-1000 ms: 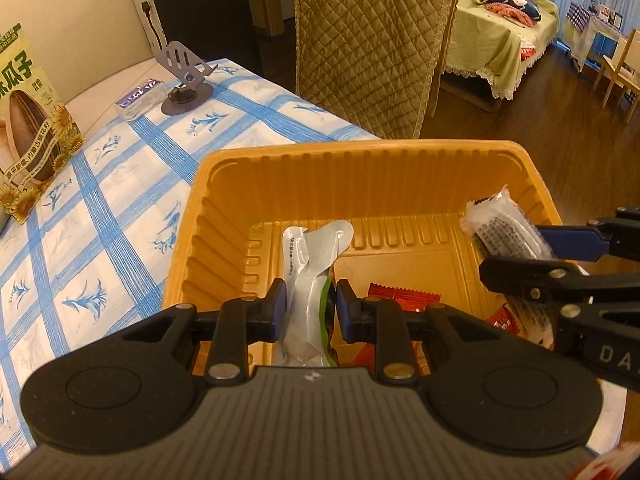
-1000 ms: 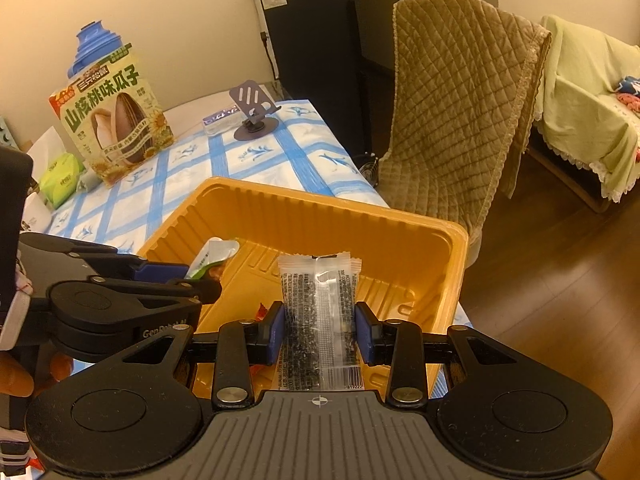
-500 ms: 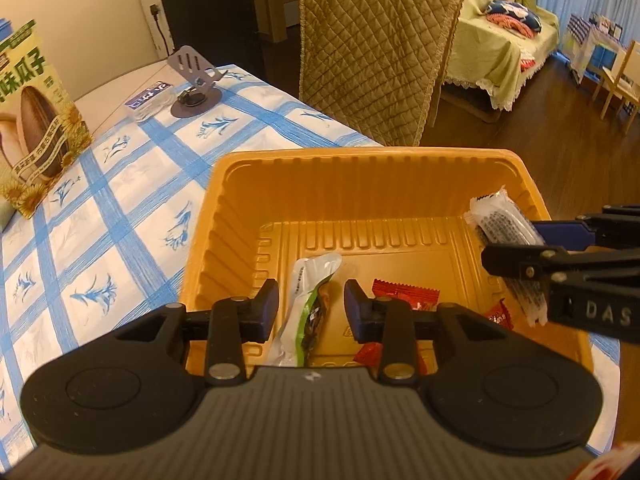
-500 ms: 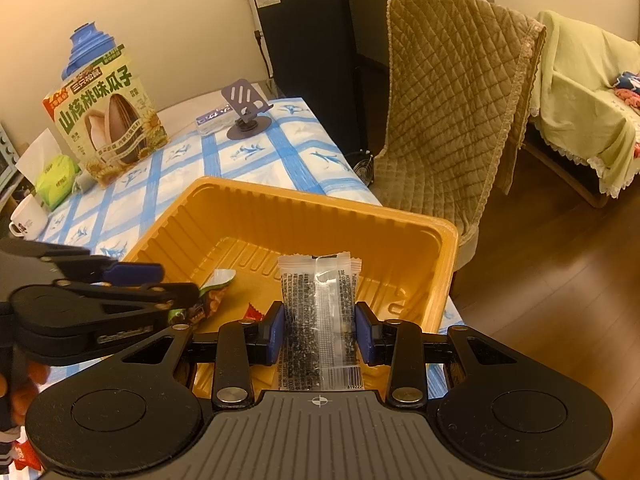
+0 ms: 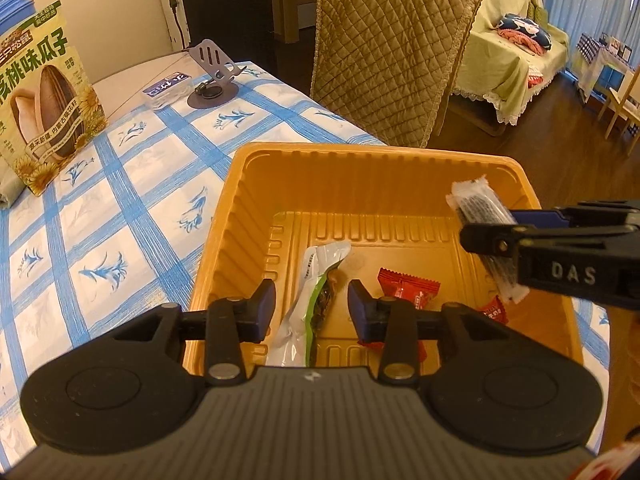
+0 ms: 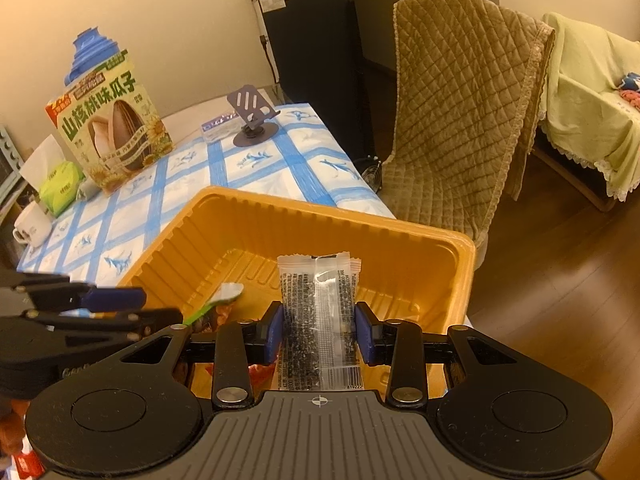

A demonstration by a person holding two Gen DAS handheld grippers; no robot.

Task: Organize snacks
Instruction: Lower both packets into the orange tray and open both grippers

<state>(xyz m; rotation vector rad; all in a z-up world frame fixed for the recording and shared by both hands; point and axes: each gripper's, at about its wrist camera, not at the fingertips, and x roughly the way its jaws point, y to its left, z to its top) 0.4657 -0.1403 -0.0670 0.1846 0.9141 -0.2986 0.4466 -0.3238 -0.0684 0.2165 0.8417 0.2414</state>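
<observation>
A table covered by a white cloth with blue checks [image 5: 120, 200] carries an orange plastic tray [image 5: 360, 168] at its near corner. Farther back on the cloth stand a large bag of sunflower seeds [image 6: 112, 136], a grey phone stand [image 6: 252, 116], a green tissue pack [image 6: 60, 188] and a white mug [image 6: 30, 226]. Beyond the table a chair draped in a quilted tan cover [image 6: 460, 120] faces a wooden floor, with a sofa under a pale green throw [image 5: 508, 40] behind.

The left gripper [image 5: 311, 306] points down into the tray; its jaws have just been opening and now stand apart, clear of the white-and-green snack packet [image 5: 312, 304] lying on the tray floor between them. Red wrapped candies [image 5: 408, 288] lie just beside it. The right gripper [image 6: 319, 326] hangs over the tray's right side, angled downward, its pads pressed on a clear packet of dark seeds [image 6: 318, 320] held above the tray floor
</observation>
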